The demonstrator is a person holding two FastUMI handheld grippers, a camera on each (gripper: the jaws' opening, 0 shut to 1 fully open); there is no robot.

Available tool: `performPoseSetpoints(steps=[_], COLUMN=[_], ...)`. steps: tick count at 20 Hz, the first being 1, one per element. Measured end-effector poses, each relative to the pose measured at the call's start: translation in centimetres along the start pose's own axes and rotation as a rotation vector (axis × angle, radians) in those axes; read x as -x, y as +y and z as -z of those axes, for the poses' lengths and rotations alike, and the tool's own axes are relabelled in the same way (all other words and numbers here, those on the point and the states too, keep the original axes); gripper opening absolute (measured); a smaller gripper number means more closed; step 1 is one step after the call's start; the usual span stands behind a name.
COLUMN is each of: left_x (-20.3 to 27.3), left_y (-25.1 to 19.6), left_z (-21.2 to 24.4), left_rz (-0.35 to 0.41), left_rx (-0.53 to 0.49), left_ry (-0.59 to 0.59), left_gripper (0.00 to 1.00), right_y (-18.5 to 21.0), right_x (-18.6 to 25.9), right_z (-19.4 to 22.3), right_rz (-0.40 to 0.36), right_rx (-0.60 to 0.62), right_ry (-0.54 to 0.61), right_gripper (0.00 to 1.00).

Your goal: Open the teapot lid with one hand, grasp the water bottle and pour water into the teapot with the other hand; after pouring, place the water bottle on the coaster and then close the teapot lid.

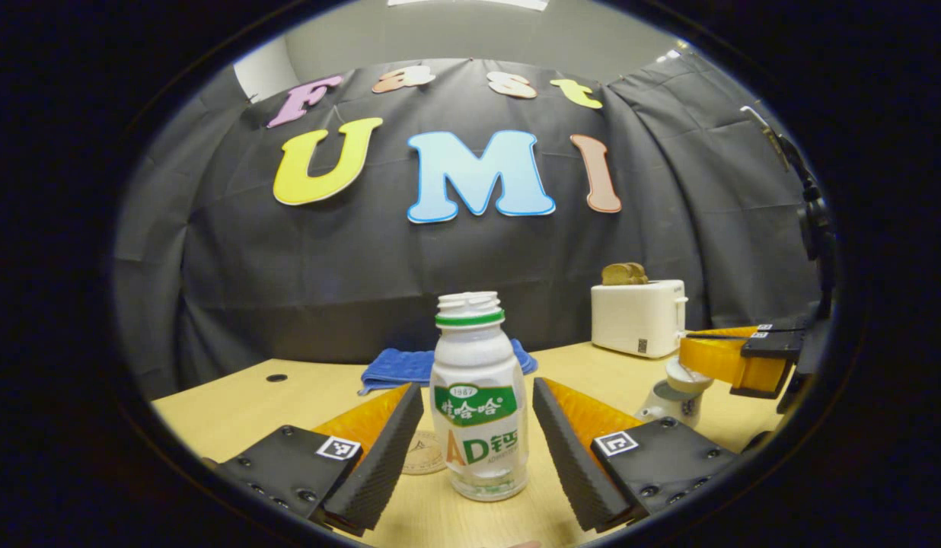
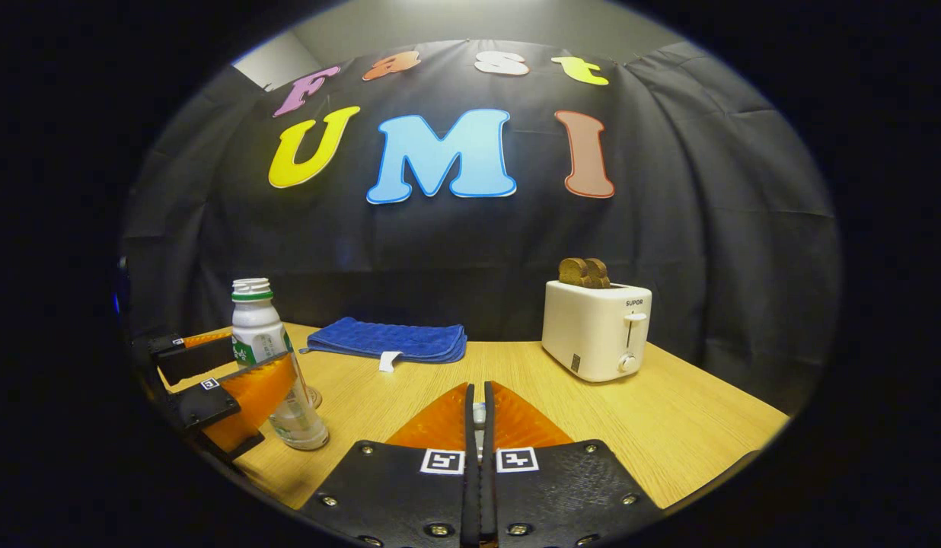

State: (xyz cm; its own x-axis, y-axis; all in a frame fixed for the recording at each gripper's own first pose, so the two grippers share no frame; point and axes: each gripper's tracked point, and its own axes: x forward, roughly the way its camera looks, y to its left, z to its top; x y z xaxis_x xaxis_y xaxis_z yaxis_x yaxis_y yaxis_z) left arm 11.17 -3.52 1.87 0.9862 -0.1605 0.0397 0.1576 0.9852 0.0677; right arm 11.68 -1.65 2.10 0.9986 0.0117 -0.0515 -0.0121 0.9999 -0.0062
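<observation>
The round tan coaster (image 1: 425, 454) lies half hidden behind the left gripper's near finger and the white plastic water bottle (image 1: 479, 403). The white ceramic teapot (image 1: 672, 399) at right is partly covered by the right gripper (image 1: 737, 359).

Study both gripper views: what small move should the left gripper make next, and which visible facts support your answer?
Probably close the left gripper on the water bottle. The bottle stands upright on the table, uncapped, between the open fingers, with gaps on both sides. The right gripper is shut on the teapot lid, near the teapot, so gripping the bottle seems the next step.
</observation>
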Motion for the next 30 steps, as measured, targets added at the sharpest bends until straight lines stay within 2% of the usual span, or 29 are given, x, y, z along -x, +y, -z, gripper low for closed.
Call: performPoseSetpoints(steps=[2,5,10,11,14,17,21,22,24,29,30], left_x=[-0.9,-1.6,-1.1,-1.0,-0.4,0.7,0.7,0.7,0.6,0.3,0.1], left_y=[-0.3,-0.4,-0.4,-0.3,-0.5,-0.3,-0.5,-0.6,-1.4,-3.7,-4.2], left_z=[0.1,0.1,0.2,0.2,-0.6,-2.0,-1.9,-1.8,-1.9,-1.4,-1.0], left_rz=[0.022,0.031,0.033,0.033,0.036,0.037,0.028,0.030,0.038,0.071,0.090], left_rx=[-0.006,-0.007,0.025,0.026,0.017,-0.011,-0.137,-0.162,-0.226,-0.495,-0.547], left_ry=[-0.010,-0.019,-0.015,-0.012,-0.023,-0.052,-0.033,-0.029,-0.017,0.025,0.042], left_gripper=[1.00,0.91,0.87,0.81,0.83,0.83,0.83,0.75,0.83,0.83,0.79], right_y=[-0.2,-0.5,-0.5,-0.4,-0.2,0.0,-0.2,-0.2,0.0,0.4,0.6], right_x=[0.1,0.1,0.8,1.3,3.8,8.5,14.2,15.2,17.0,19.8,20.2], right_z=[0.0,0.1,-0.4,-0.5,-1.9,-2.3,-1.4,-0.9,-0.3,1.0,1.2], right_rz=[0.002,0.003,-0.011,-0.015,-0.027,-0.055,-0.080,-0.080,-0.089,-0.125,-0.133], right_rx=[-0.002,-0.010,-0.031,-0.033,-0.021,-0.002,-0.027,-0.029,-0.040,-0.076,-0.086], right_ry=[-0.002,0.001,-0.007,-0.006,-0.040,-0.068,-0.076,-0.071,-0.059,-0.054,-0.050], right_gripper=[0.01,0.01,0.01,0.01,0.01,0.01,0.01,0.01,0.01,0.01,0.01])
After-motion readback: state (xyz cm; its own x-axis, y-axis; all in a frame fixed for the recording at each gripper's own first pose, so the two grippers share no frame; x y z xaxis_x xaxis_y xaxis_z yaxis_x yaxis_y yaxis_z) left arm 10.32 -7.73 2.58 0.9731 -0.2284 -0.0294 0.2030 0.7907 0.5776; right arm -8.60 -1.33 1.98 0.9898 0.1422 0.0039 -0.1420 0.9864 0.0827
